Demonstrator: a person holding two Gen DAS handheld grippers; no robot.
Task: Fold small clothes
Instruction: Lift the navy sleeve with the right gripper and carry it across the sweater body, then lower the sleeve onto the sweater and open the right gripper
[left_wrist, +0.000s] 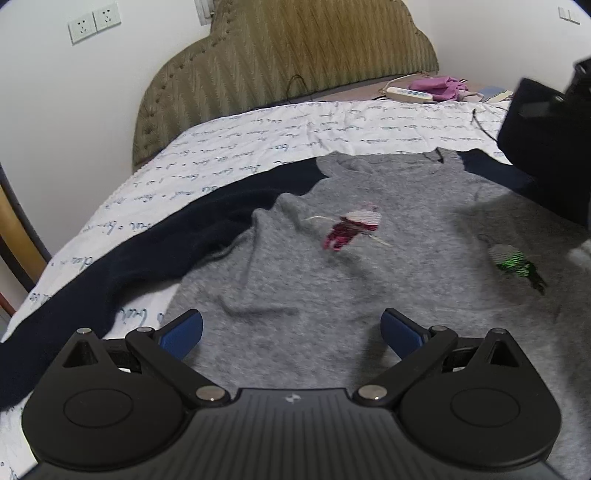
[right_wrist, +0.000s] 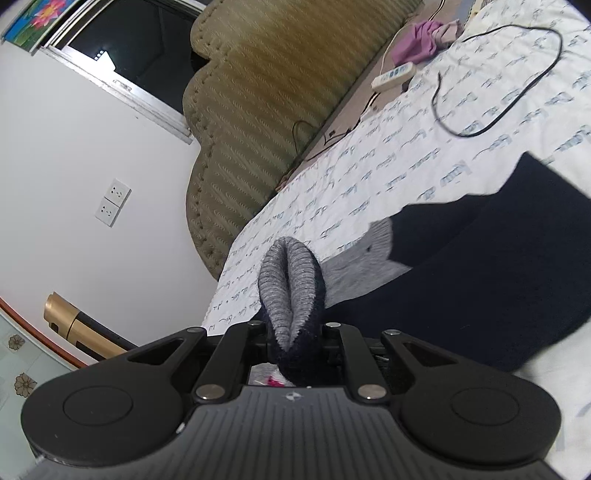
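Pinching the sweater's cuff (right_wrist: 291, 288), the rolled right hand-held gripper (right_wrist: 293, 334) tilts sideways.

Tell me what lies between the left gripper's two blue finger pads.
Only the grey knit sweater with navy sleeves: in the left wrist view it lies flat on the bed beneath the open left gripper, ungripped.

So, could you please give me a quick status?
Left gripper open, empty. Right gripper shut on sweater cuff. Cable clear.
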